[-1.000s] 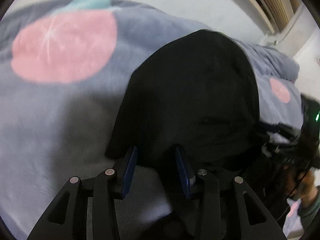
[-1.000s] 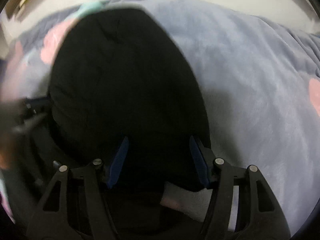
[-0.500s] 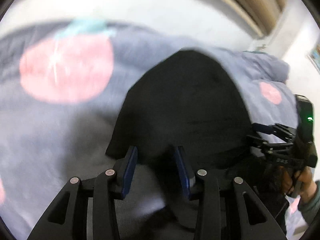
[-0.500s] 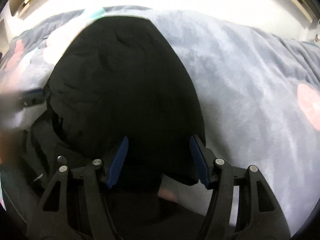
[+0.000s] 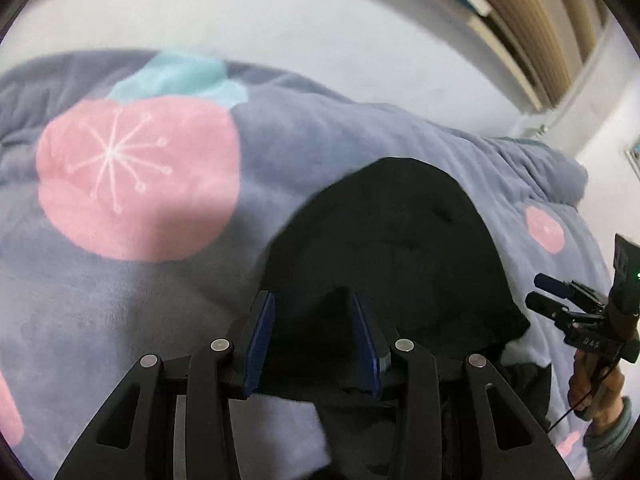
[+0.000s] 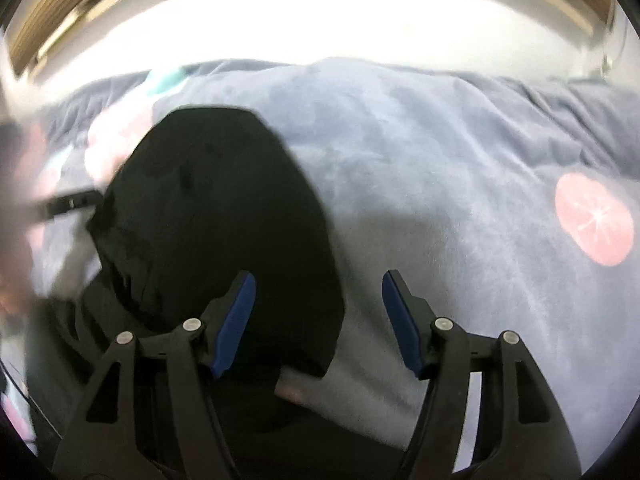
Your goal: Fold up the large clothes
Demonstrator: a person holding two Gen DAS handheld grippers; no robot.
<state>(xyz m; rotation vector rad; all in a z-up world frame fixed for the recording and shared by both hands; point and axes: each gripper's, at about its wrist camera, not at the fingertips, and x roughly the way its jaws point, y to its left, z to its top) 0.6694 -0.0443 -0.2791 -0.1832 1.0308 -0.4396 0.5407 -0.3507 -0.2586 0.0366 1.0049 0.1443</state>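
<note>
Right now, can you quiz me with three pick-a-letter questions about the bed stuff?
1. Where does the black garment lie? A on the fleece blanket B on the floor C on a chair
2. What colour are the blanket's round fruit prints? A yellow B pink C green
3. How is the right gripper? A clamped on cloth B gone C open, pads clear

Answers: 1 A, grey-blue fleece surrounds it. 2 B, pink discs show in both views. 3 C, nothing touches either blue pad.

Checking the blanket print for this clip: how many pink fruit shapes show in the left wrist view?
4: a big one at upper left, a small one at right, and slivers at the lower left edge and lower right. The black garment may hide more.
</note>
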